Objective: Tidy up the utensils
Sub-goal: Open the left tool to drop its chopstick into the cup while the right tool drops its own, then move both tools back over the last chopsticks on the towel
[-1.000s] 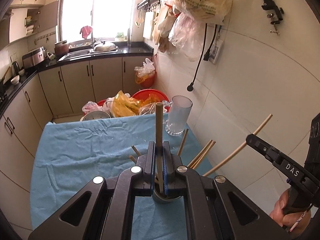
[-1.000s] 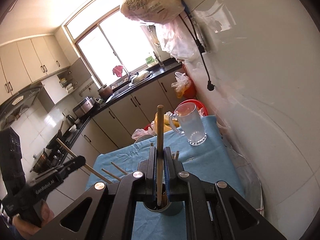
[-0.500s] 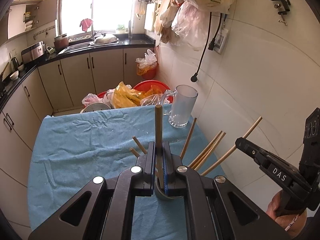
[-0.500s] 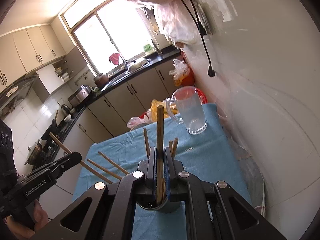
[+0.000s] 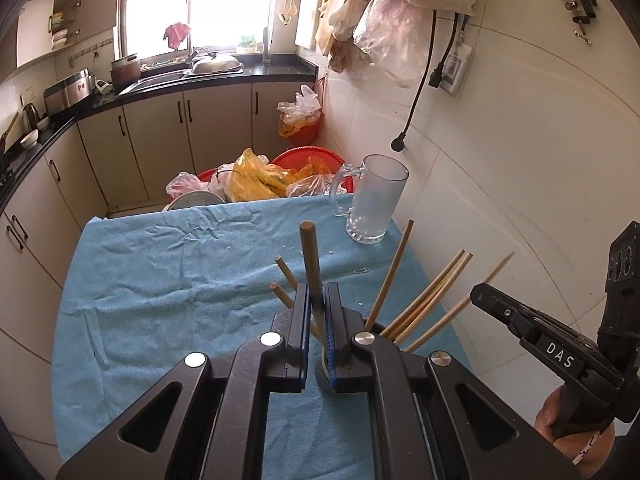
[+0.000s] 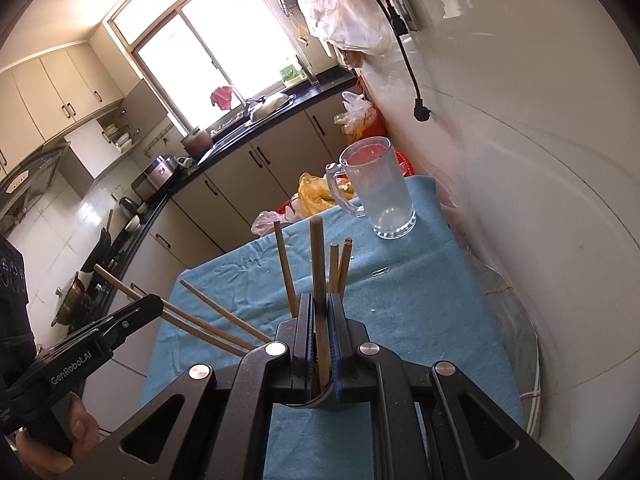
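Note:
My left gripper (image 5: pixel 317 300) is shut on one wooden chopstick (image 5: pixel 310 256) that points up, right over a dark round holder (image 5: pixel 326 372) on the blue cloth. Several chopsticks (image 5: pixel 424 300) lean out of the holder to the right. My right gripper (image 6: pixel 319 312) is shut on another chopstick (image 6: pixel 318 256), just above the same holder (image 6: pixel 316 398). Several chopsticks (image 6: pixel 216 320) fan out of it to the left. Each gripper shows at the edge of the other's view: the right one (image 5: pixel 480 294), the left one (image 6: pixel 154 304).
A clear glass mug (image 5: pixel 374 200) stands at the far right of the blue-clothed table (image 5: pixel 168 280), close to the white wall; it also shows in the right wrist view (image 6: pixel 380 188). A red basin with plastic bags (image 5: pixel 276 176) sits beyond the table. Kitchen cabinets line the back.
Both grippers have come lower and closer over the holder with their chopsticks. More of the chopsticks standing in the holder show now. Both stay shut.

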